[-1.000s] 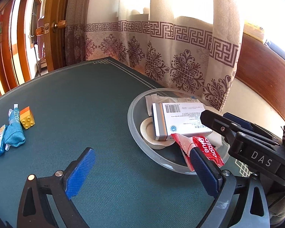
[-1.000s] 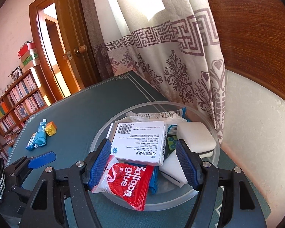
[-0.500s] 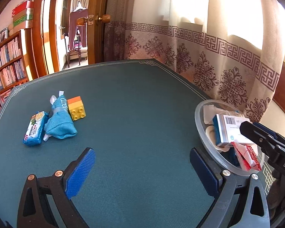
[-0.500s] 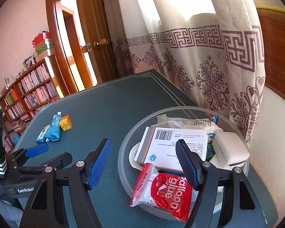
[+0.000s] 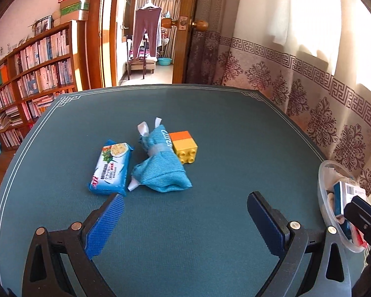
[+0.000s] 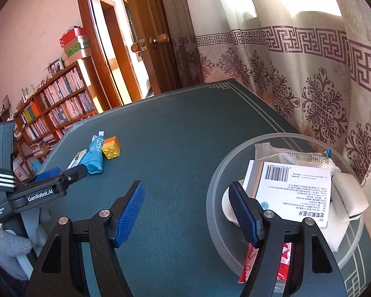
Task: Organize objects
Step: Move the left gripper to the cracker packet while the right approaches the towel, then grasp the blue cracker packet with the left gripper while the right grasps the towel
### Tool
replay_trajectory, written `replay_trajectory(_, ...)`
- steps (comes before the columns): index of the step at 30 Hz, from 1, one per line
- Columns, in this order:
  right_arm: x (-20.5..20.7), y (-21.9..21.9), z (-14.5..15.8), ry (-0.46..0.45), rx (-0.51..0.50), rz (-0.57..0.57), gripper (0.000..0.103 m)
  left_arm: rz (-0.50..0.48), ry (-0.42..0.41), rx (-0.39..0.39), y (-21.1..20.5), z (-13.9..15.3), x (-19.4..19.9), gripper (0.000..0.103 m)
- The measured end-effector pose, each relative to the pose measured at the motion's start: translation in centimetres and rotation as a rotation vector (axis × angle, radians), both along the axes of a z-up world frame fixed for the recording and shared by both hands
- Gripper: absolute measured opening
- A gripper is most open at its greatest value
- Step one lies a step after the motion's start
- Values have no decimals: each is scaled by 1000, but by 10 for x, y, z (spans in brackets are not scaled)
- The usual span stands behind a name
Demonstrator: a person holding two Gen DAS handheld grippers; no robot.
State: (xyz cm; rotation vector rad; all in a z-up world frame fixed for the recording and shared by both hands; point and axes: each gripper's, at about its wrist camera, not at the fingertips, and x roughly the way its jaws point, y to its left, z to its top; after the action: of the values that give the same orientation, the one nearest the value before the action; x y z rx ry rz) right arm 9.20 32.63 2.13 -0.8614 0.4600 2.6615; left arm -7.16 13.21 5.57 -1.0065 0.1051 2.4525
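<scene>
- We are tilting the left gripper (image 5: 185, 219) downward, jaws spread wide and empty, toward the blue pouch (image 5: 160, 167), snack packet (image 5: 111, 168) and block (image 5: 184, 146).
- We are angling the right gripper (image 6: 186, 211) downward, half-open, empty, beside the bowl (image 6: 216, 185).

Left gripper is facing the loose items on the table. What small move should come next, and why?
Probably ease the left gripper forward over the blue cloth pouch. Its jaws are open and empty, the pouch lies nearest and centred ahead, and the clear bowl already holds other items.
</scene>
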Motion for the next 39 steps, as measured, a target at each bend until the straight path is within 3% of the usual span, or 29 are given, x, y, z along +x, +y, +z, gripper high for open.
replay_trajectory(11,-40,-23,-14,-63,-65,129,72,160,-77,-34,-43,-24,-56,102)
replay_trajectory(21,-65,-35,-27,-113,-115,185,72,198,-76,-94,-48,-36,-85,101)
replay_trajectory(25,-73,-40,-33,-134,-125,199,72,183,-117,-90,-48,-42,-94,91)
replay_trajectory(33,-92,-61,-39,-178,-178,245,72,192,-127,-91,-46,-46,-99,86)
replay_trajectory(35,-95,-70,-37,-177,-166,265,72,180,-118,-92,-44,-46,-97,79)
replay_trajectory(39,-98,-82,-37,-184,-147,288,72,155,-100,-93,-42,-45,-94,56)
